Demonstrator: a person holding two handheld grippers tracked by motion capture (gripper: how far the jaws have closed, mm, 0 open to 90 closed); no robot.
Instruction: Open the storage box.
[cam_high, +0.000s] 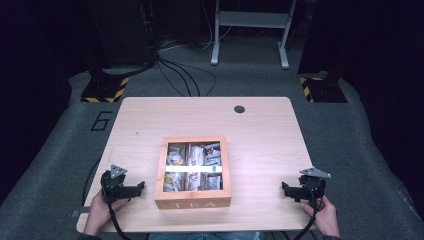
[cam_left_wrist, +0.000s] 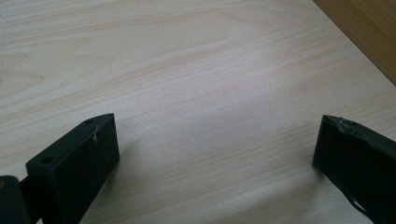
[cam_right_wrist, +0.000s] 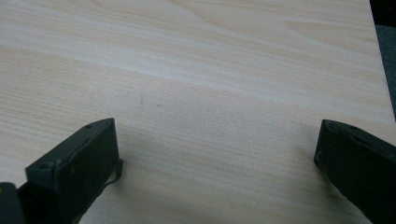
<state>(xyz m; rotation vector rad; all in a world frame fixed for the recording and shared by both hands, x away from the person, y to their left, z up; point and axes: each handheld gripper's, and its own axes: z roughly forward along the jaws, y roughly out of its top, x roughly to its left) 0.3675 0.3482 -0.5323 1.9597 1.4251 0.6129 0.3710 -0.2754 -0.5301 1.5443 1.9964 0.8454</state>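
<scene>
Wooden tea box (cam_high: 193, 171) sits on the pale counter (cam_high: 260, 135), toward its near edge and roughly midway between left and right, with the word TEA on its near face. Its lid is down, and through the clear pane the compartments show packed with what look like tea bags, though glare across the pane blurs their details. Left claw (cam_high: 136, 189) rests low at the near left, just beside the box's left wall but apart from it, its tips turned toward the box; a hand (cam_high: 101, 209) grips it from the near edge. In the left gripper view its jaws stand wide apart over bare wood grain with nothing between them, and a strip of the box's side (cam_left_wrist: 369, 32) crosses the far right corner. Right claw (cam_high: 289, 190) lies at the near right, farther from the box than its partner, also held by a hand (cam_high: 326, 216) and pointing inward. In the right gripper view its jaws are likewise spread and released, with bare counter (cam_right_wrist: 201, 84) between them. Cables trail from both claws off the near edge.
</scene>
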